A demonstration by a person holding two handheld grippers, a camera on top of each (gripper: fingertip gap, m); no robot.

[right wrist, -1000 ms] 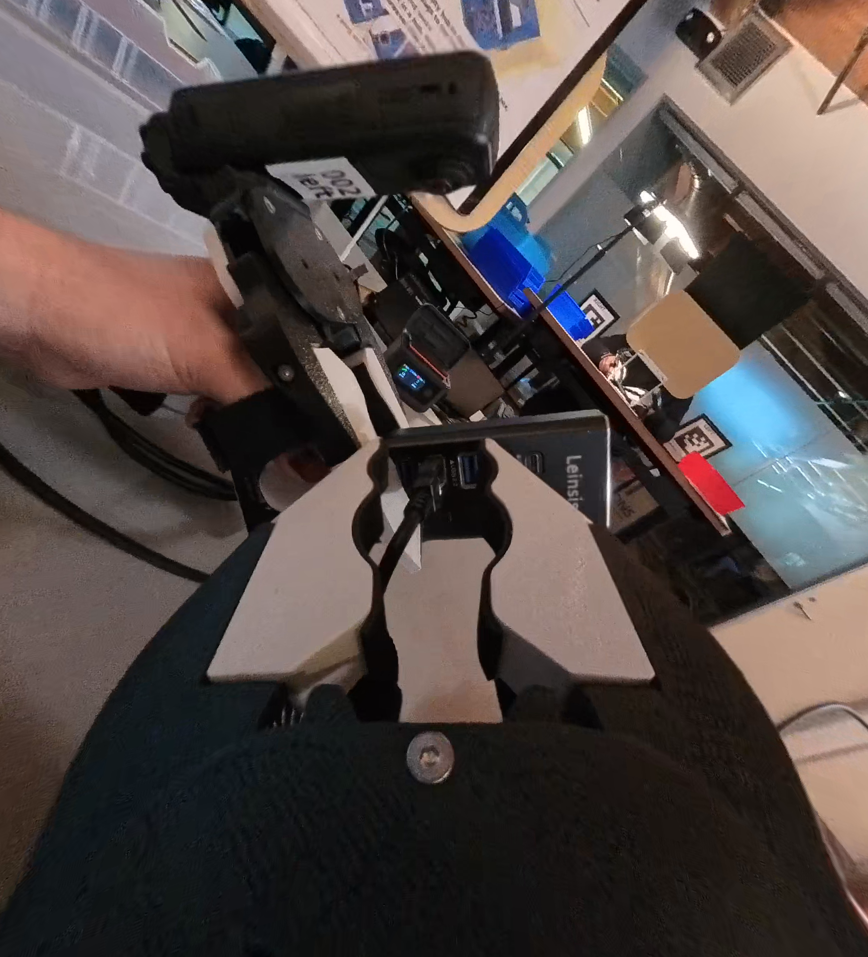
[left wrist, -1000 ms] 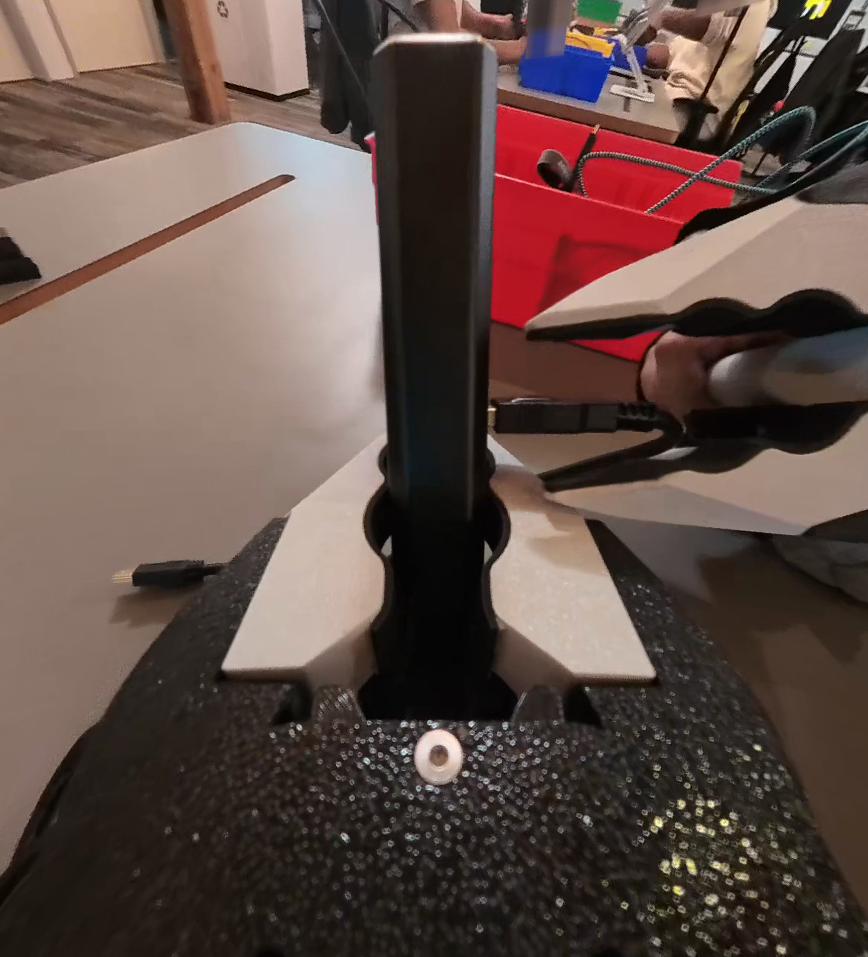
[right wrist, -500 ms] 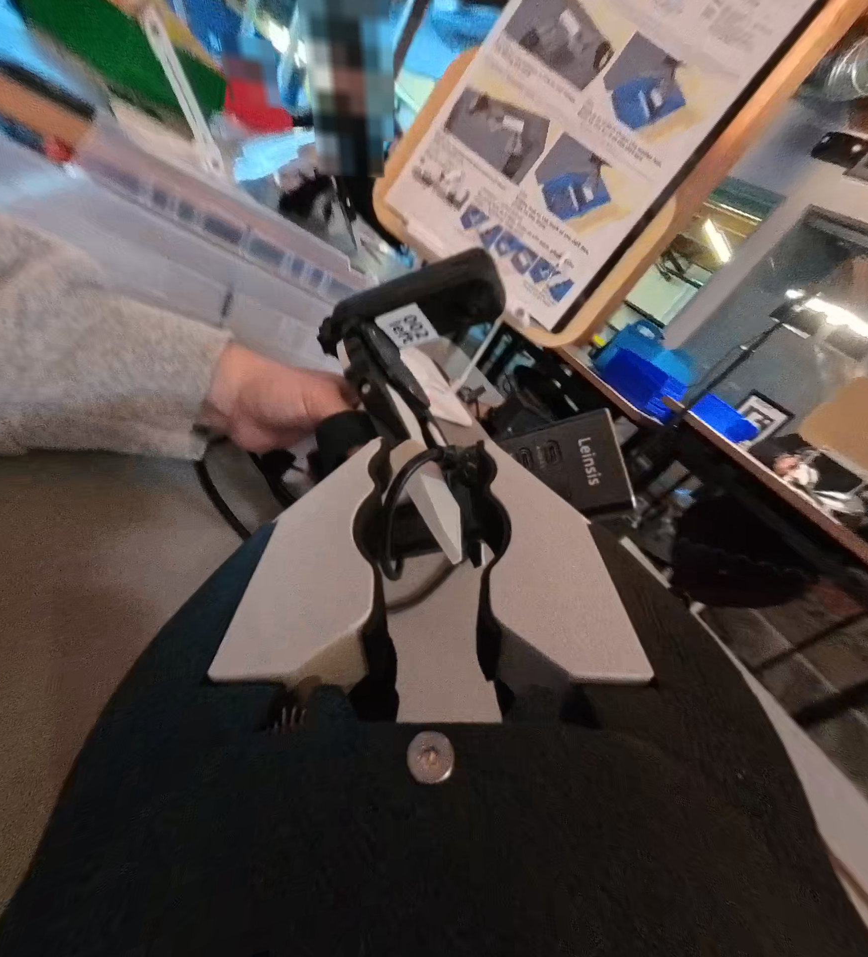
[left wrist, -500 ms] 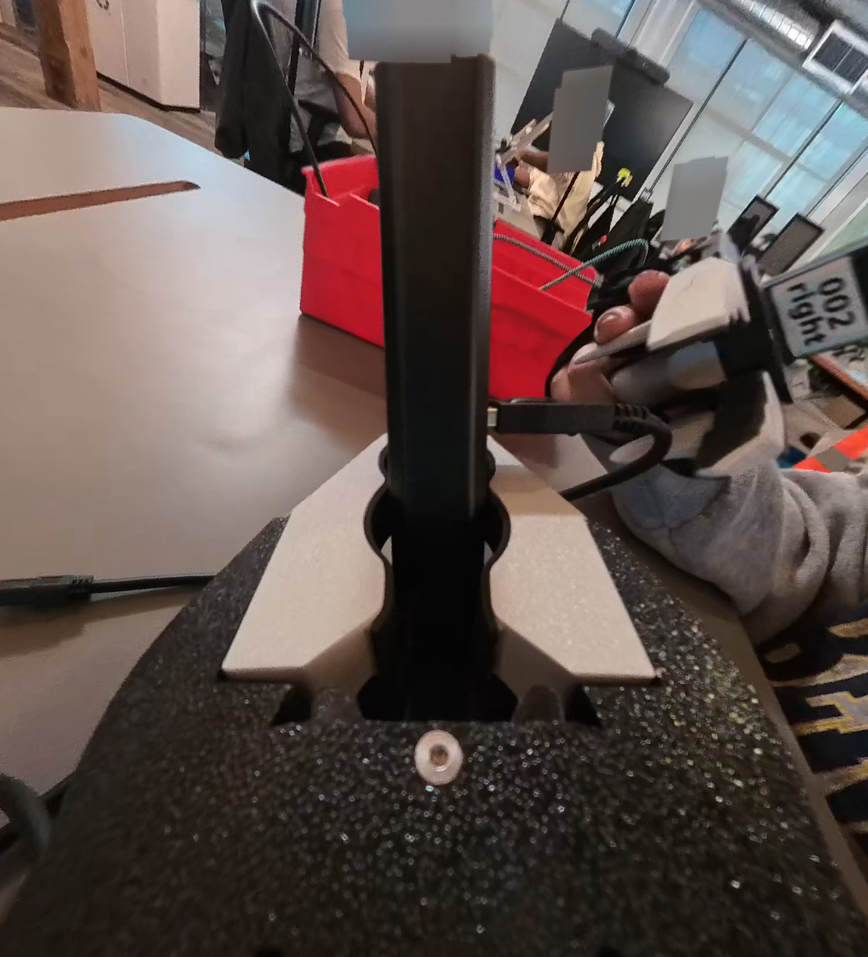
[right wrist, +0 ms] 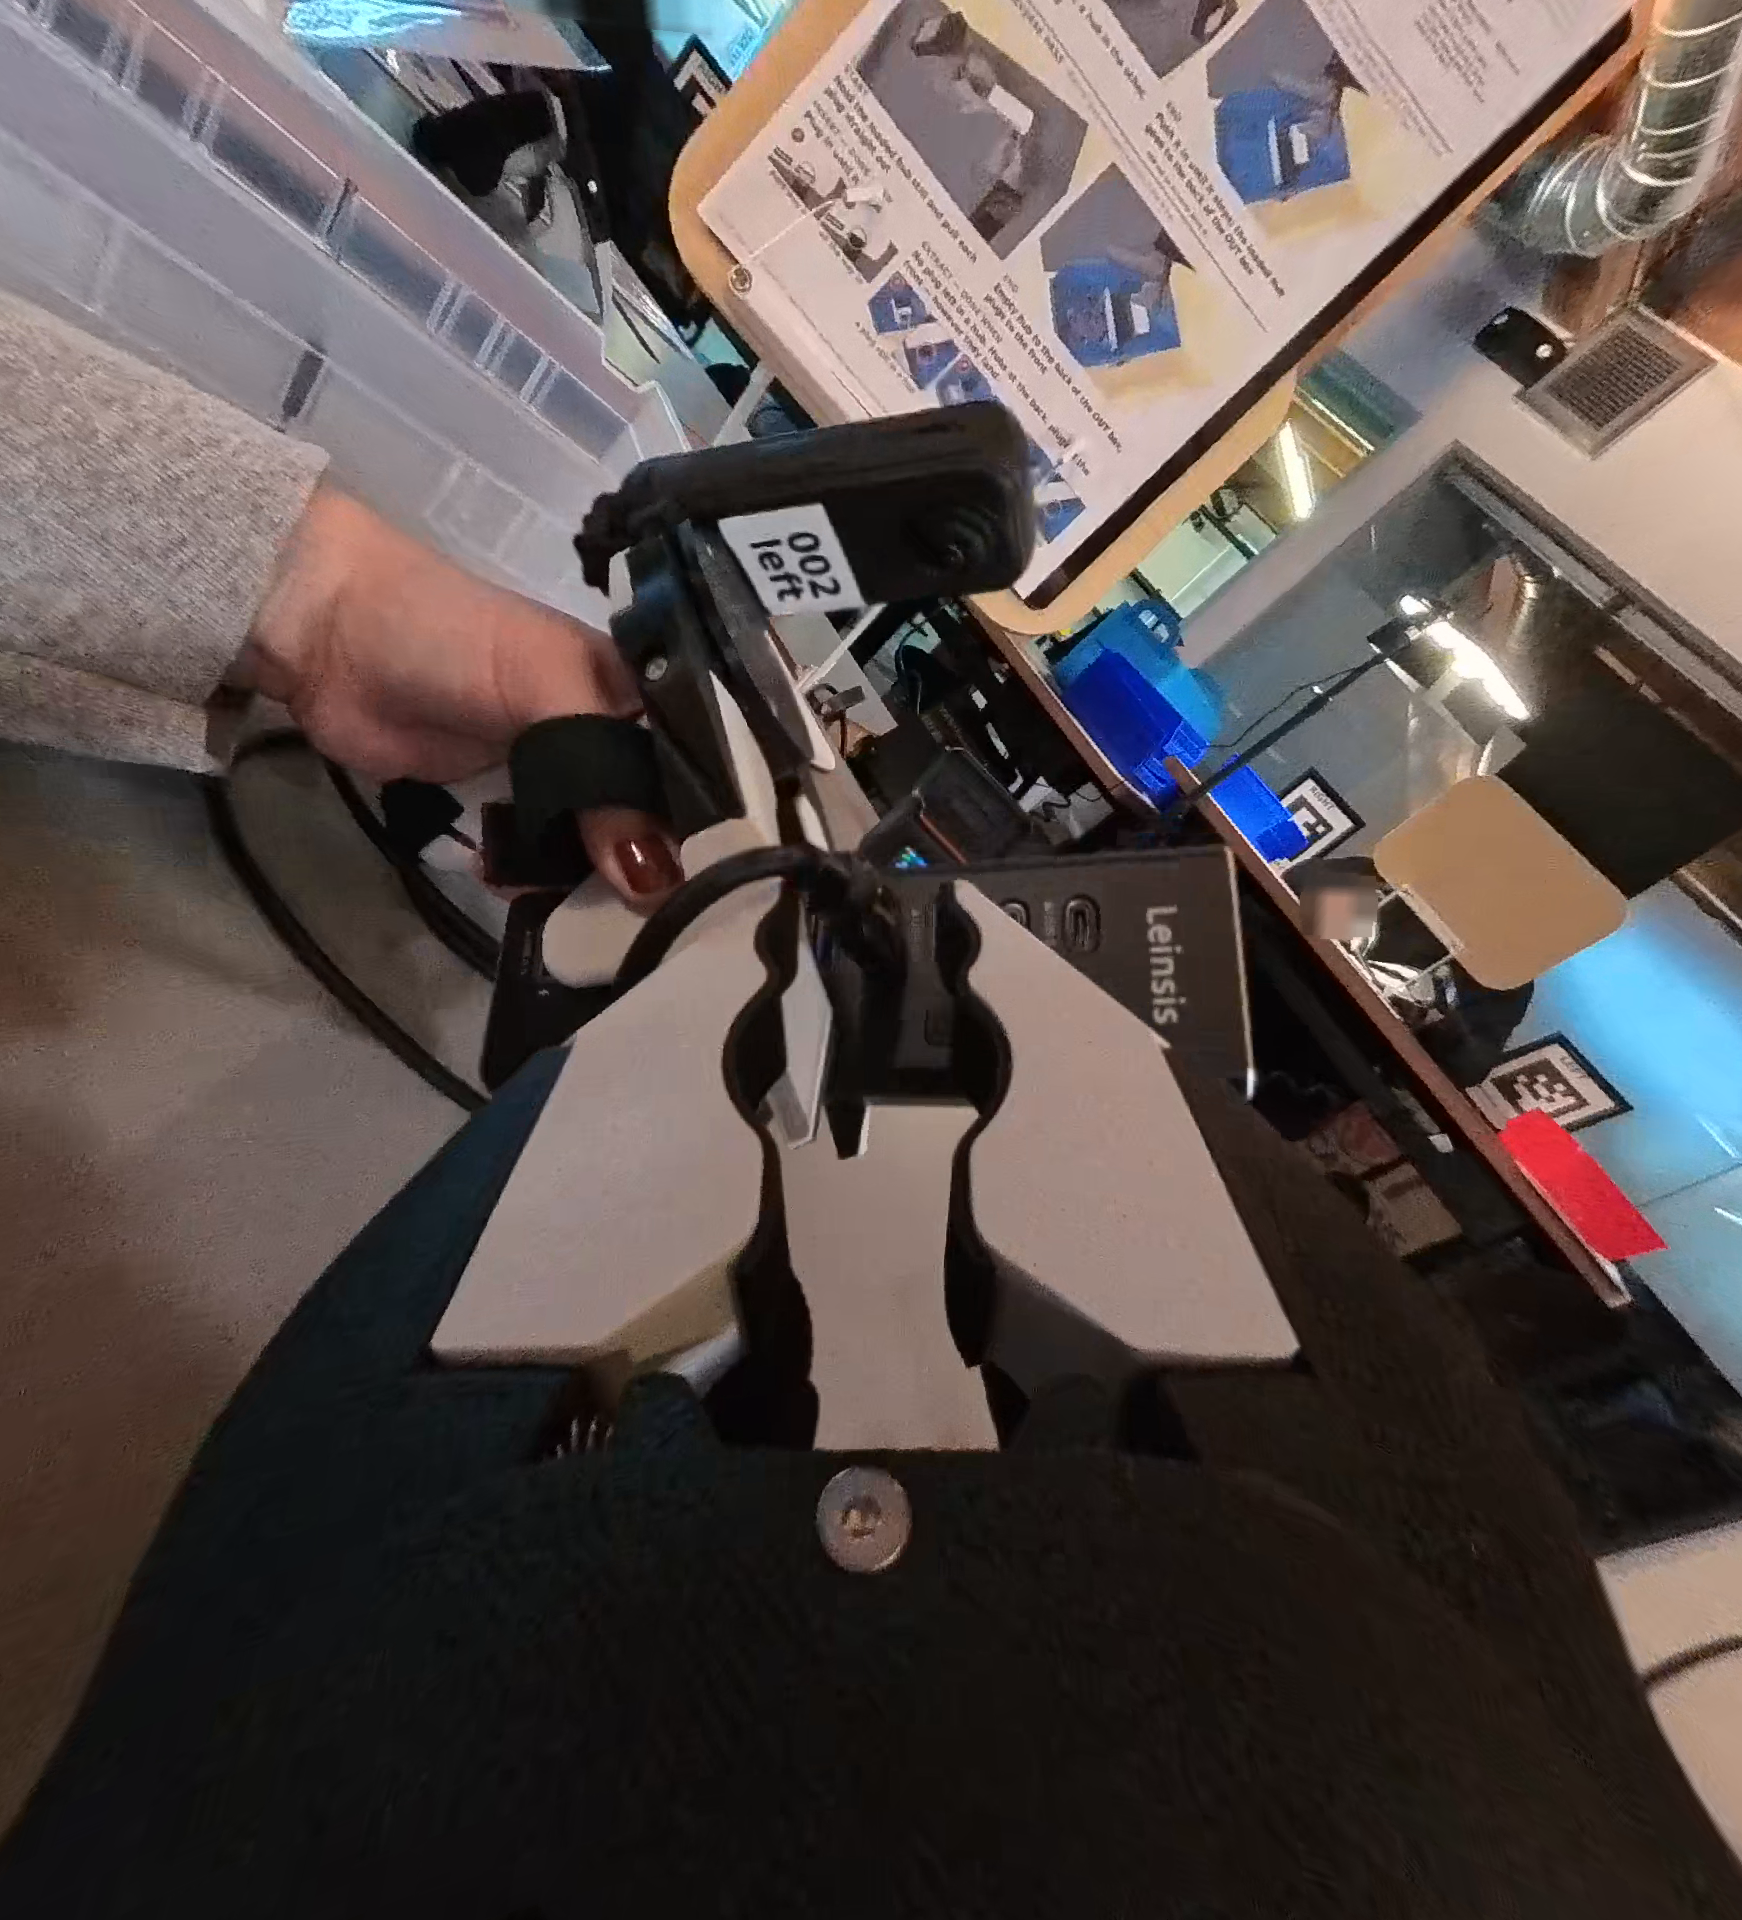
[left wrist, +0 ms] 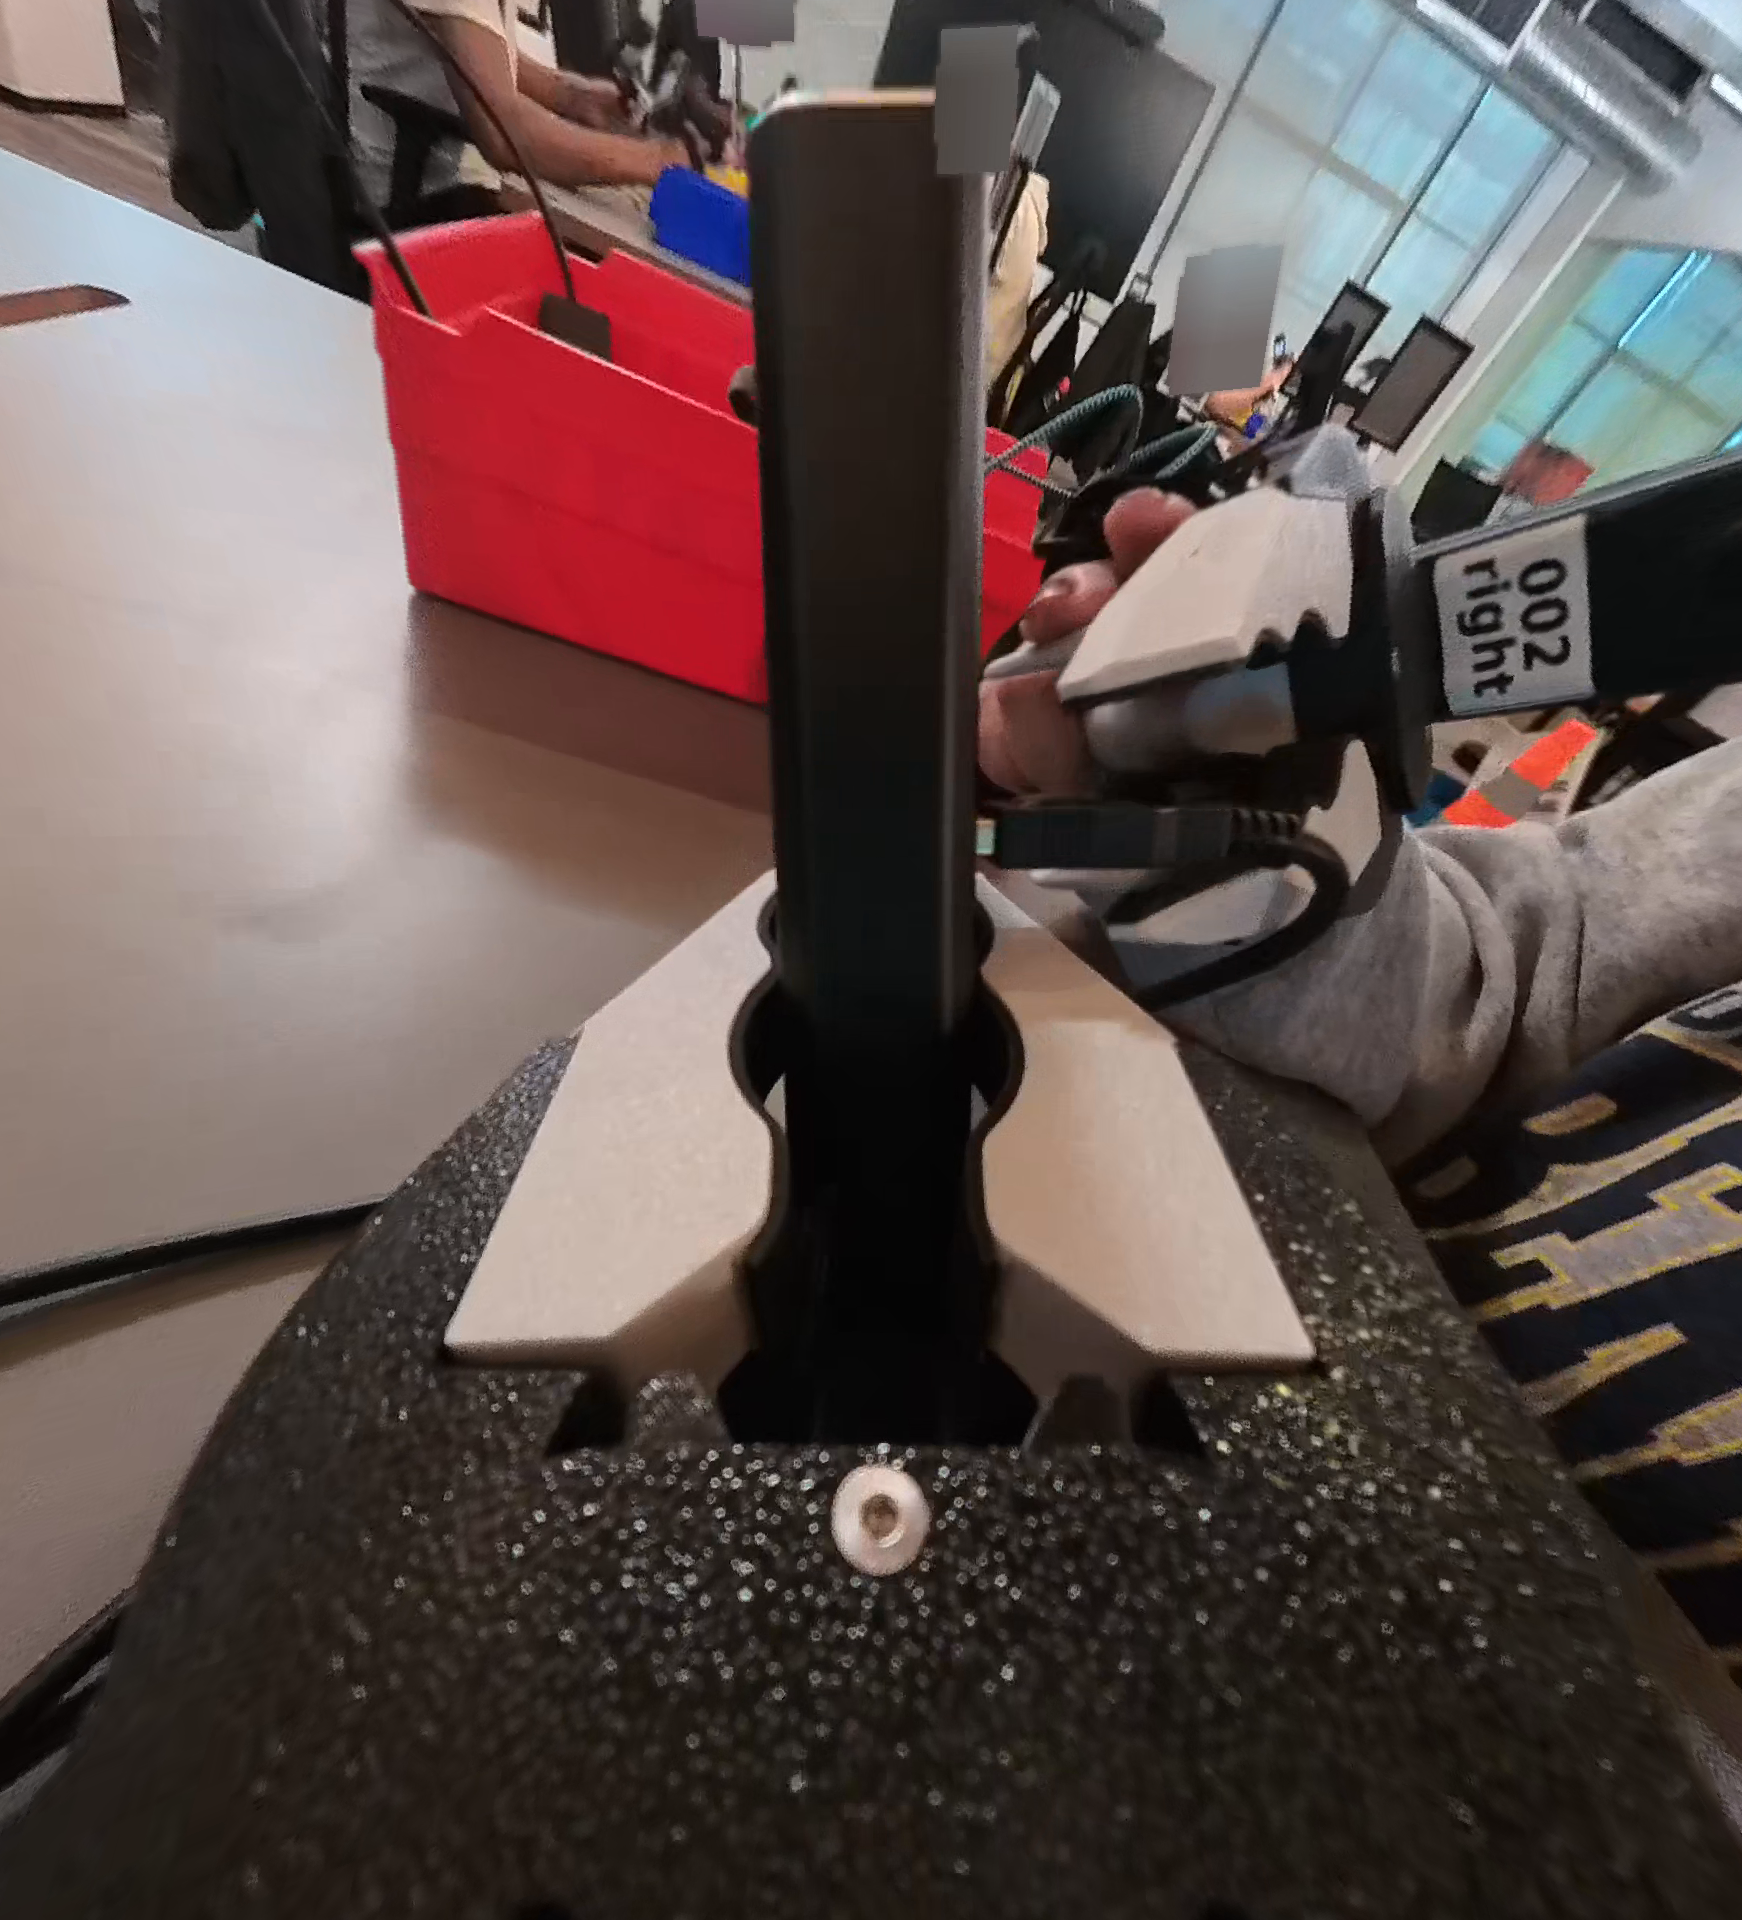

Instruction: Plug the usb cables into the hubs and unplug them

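The hub (left wrist: 867, 540) stands before the bin (left wrist: 576, 468), with the plug (left wrist: 1085, 836) at its right.
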